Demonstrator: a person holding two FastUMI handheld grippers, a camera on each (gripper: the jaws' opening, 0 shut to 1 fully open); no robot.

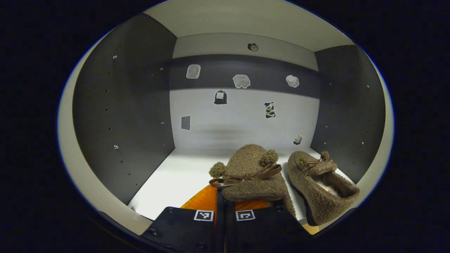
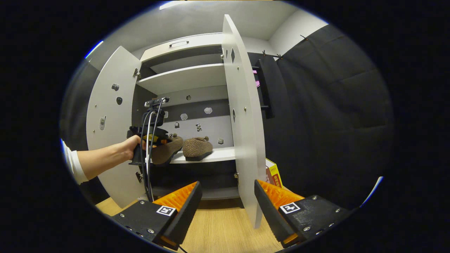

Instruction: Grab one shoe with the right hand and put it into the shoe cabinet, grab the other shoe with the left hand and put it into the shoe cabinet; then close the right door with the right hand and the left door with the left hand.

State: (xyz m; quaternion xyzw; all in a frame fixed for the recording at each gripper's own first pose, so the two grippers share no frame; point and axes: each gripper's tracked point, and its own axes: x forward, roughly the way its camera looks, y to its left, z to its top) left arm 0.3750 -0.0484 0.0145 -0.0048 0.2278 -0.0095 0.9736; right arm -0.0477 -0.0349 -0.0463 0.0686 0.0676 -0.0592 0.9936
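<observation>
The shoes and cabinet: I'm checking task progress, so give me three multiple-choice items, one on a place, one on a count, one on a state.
1. Where does the right shoe sit?
A. On the cabinet shelf
B. On the floor
C. In the right gripper

2. How many cabinet doors stand open?
A. None
B. One
C. Two

3. The left gripper is:
A. Wide open, empty
B. Shut on the left shoe
C. On a door

Answers: 1 A, it rests on the shelf. 2 C, left door and right door both swing outward. 3 B, both fingers clamp its heel.
</observation>
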